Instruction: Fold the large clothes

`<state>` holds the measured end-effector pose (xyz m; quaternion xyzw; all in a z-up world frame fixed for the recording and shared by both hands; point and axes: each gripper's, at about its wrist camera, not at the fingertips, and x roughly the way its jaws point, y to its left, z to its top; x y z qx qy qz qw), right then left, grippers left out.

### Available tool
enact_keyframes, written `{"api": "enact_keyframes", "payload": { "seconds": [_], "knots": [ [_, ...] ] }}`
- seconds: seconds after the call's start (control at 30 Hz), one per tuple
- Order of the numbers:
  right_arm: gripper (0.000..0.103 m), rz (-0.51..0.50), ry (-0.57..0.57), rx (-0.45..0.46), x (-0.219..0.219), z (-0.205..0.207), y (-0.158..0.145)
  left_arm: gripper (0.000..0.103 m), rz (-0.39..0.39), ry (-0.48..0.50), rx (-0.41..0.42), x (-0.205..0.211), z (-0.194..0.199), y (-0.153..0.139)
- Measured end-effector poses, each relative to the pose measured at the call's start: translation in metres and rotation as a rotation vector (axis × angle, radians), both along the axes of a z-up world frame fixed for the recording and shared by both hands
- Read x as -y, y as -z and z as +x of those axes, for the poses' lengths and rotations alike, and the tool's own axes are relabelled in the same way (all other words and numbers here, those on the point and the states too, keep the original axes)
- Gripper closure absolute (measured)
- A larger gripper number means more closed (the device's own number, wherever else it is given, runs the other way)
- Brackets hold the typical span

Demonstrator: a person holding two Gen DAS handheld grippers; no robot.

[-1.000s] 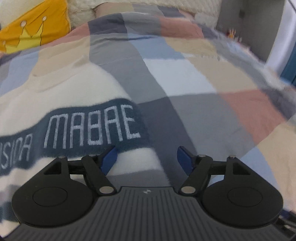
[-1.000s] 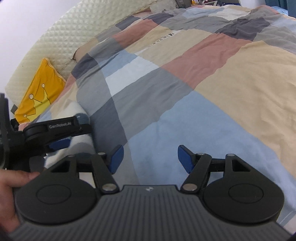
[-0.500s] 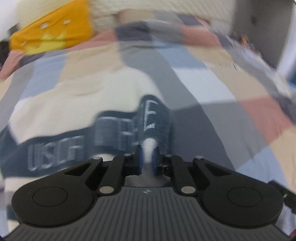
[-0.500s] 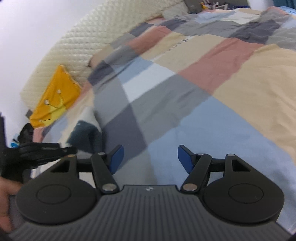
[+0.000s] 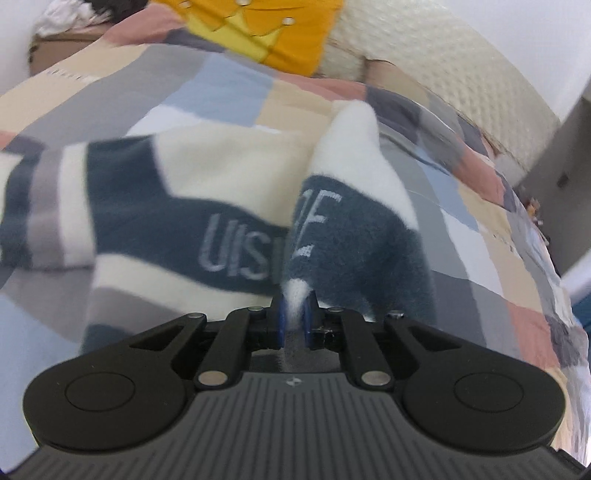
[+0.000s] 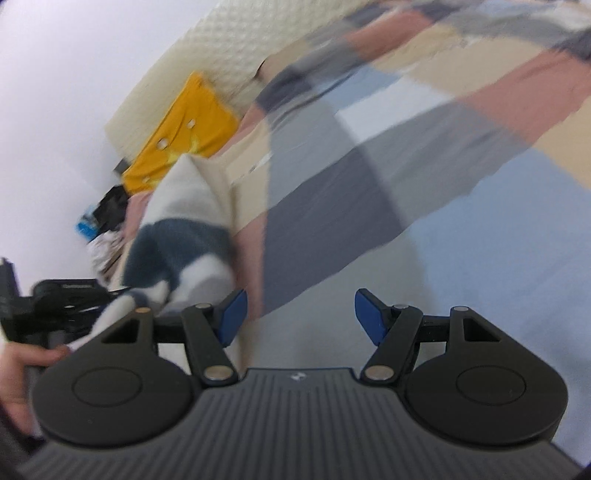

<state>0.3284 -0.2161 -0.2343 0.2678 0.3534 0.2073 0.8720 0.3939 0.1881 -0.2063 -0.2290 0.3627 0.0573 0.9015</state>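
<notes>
A cream and dark blue fleece sweater (image 5: 207,192) with grey lettering lies on the checked bedspread (image 5: 491,266). My left gripper (image 5: 294,326) is shut on the sweater's edge and holds a fold of it (image 5: 354,221) lifted above the rest. In the right wrist view the same raised sweater (image 6: 184,225) hangs at the left, with the left gripper (image 6: 70,299) and a hand (image 6: 22,369) beside it. My right gripper (image 6: 298,317) stands open over the bedspread (image 6: 461,229), nothing between its blue pads.
A yellow cushion (image 5: 273,26) with a crown print leans on the cream quilted headboard (image 5: 443,66) at the bed's far end. In the right wrist view the cushion (image 6: 184,133) sits by a white wall. Dark clutter (image 6: 99,218) lies beyond the bed's left edge.
My left gripper closed on the sweater's edge, then swept it sideways over the garment, lifting a fold. The right gripper swung a little, staying open.
</notes>
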Motion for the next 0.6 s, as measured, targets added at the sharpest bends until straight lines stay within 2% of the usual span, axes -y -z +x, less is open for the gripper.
{"api": "enact_keyframes", "payload": {
  "seconds": [0.1, 0.2, 0.33, 0.43, 0.6],
  "knots": [
    [0.035, 0.006, -0.087, -0.032, -0.022, -0.001, 0.005, 0.092, -0.061, -0.037, 0.0, -0.025, -0.01, 0.016],
    [0.035, -0.006, -0.159, -0.048, -0.044, -0.001, 0.008, 0.092, -0.079, -0.046, 0.011, -0.04, -0.015, 0.026],
    [0.035, 0.062, -0.24, -0.089, -0.059, -0.002, 0.013, 0.092, -0.11, -0.041, 0.029, -0.052, -0.018, 0.034],
    [0.035, 0.068, -0.259, -0.113, -0.064, -0.001, 0.017, 0.092, -0.117, -0.04, 0.041, -0.054, -0.017, 0.036],
    [0.035, 0.188, -0.227, -0.162, -0.051, -0.003, 0.02, 0.092, -0.143, -0.036, 0.058, -0.056, -0.018, 0.038]
  ]
}}
